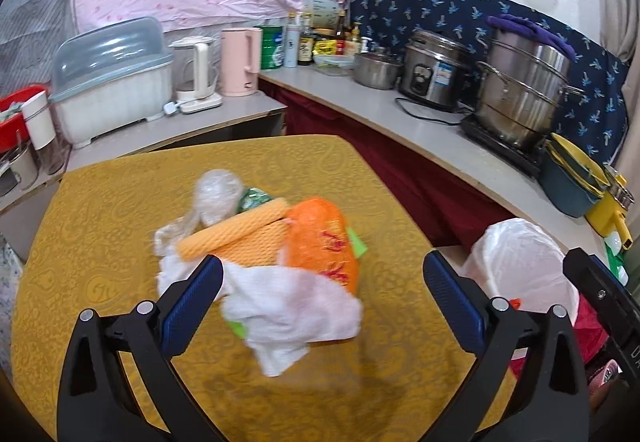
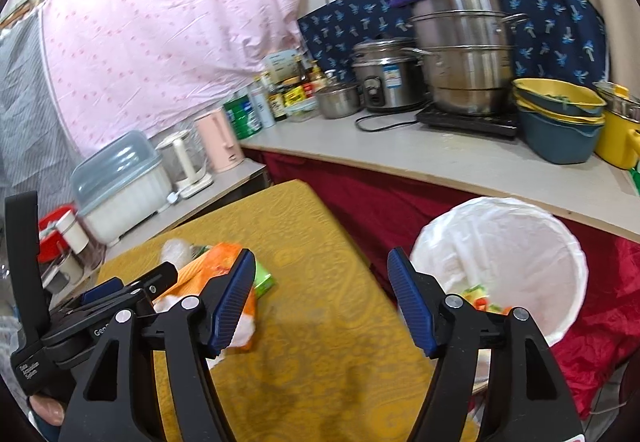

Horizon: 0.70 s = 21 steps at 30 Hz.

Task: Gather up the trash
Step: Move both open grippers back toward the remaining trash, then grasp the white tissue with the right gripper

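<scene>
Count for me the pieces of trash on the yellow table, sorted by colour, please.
Orange: 2, the foam net sleeve and the orange plastic bag.
White: 1, the white plastic bag.
Clear: 1, the crumpled clear wrap.
Green: 2, the dark green wrapper and the light green packet.
Total: 6 visible; more may be hidden underneath.

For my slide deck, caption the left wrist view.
Open left tool over a trash pile on the yellow table, lined bin to its right.
</scene>
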Available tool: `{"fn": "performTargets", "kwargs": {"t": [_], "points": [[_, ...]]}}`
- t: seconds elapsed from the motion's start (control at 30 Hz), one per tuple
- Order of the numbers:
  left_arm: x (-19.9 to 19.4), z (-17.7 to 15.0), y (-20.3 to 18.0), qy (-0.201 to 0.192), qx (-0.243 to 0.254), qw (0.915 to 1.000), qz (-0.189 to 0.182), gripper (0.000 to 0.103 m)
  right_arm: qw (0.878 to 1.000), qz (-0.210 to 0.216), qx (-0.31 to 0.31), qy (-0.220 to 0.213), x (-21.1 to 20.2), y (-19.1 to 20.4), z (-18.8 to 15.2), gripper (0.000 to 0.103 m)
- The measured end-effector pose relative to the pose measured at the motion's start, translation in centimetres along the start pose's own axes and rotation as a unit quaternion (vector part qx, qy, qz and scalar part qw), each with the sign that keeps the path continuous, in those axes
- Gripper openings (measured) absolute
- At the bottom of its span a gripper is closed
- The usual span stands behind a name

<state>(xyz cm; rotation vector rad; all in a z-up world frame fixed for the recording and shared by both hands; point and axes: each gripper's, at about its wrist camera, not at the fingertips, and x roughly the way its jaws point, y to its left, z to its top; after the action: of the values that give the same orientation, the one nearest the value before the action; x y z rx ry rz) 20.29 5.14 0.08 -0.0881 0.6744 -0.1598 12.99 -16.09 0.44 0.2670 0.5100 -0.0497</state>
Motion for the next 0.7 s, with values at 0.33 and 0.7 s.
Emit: {"fn": "performTargets", "kwargs": {"t": [0.33,0.7], "points": [[0.5,-1.9,8.1,0.024,-0.037,0.9975,0.055,0.096,0.998,0.030,-0.027,0.049,3.4,5.8,-3.1,0.066],[1.5,-4.1,14.2,0.045,-0.055,0.9935,0.089,0.096,0.991,0.047,-0.062,0.106,8.1,11.2,-6.5,0.066]]}}
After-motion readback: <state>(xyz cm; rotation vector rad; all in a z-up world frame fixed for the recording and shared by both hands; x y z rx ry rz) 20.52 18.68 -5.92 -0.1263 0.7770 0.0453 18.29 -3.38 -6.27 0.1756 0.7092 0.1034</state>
